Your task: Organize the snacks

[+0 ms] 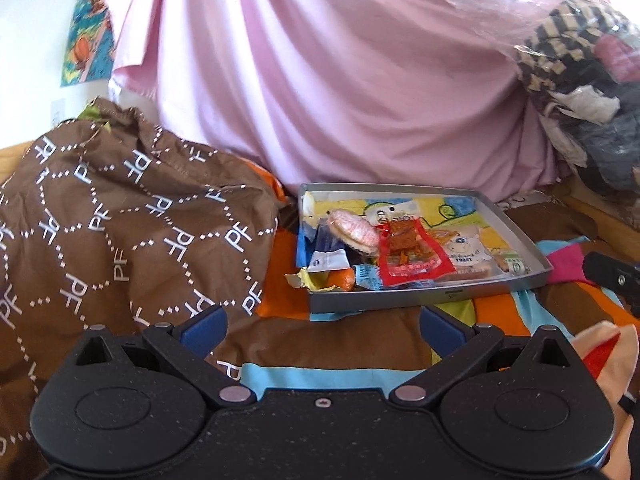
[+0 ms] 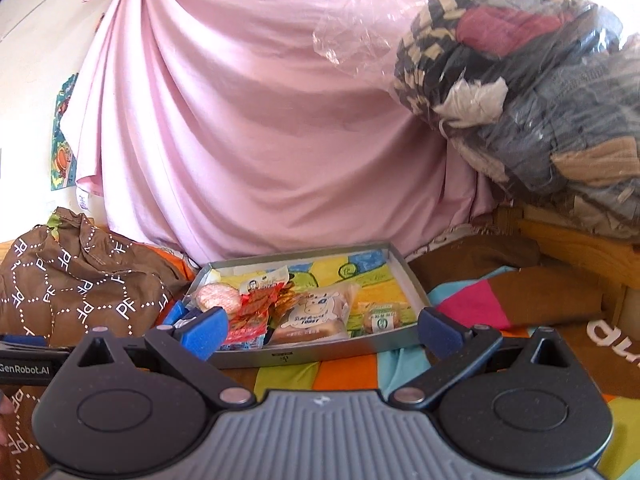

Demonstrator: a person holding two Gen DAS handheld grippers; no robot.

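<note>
- Snacks are seen piled in a shallow grey tray (image 1: 424, 300), set on a striped bedspread (image 1: 320, 372) straight ahead of both grippers.
- Left gripper (image 1: 323, 326): jaws spread wide, nothing held; tray lies just past the fingertips, slightly to the right.
- Right gripper (image 2: 322, 330): jaws spread wide, nothing gripped; the tray's near wall (image 2: 320, 354) is framed between the blue pads (image 2: 206, 330).
- Tray contents, left to right ahead of the right gripper: pink round wafer (image 2: 218, 296), red spicy-strip packet (image 2: 250, 320), toast bread pack (image 2: 316, 318), small green-label cake (image 2: 380, 318).
- An orange fruit (image 1: 344, 280) and blue wrappers (image 1: 324, 250) are seen at the tray's left edge in the left view.
- Brown patterned bag (image 1: 120, 220) is slumped left of the tray.
- Pink sheet (image 2: 260, 120) is draped behind; a plastic-wrapped clothes bundle (image 2: 528, 92) is stacked up to the right.
</note>
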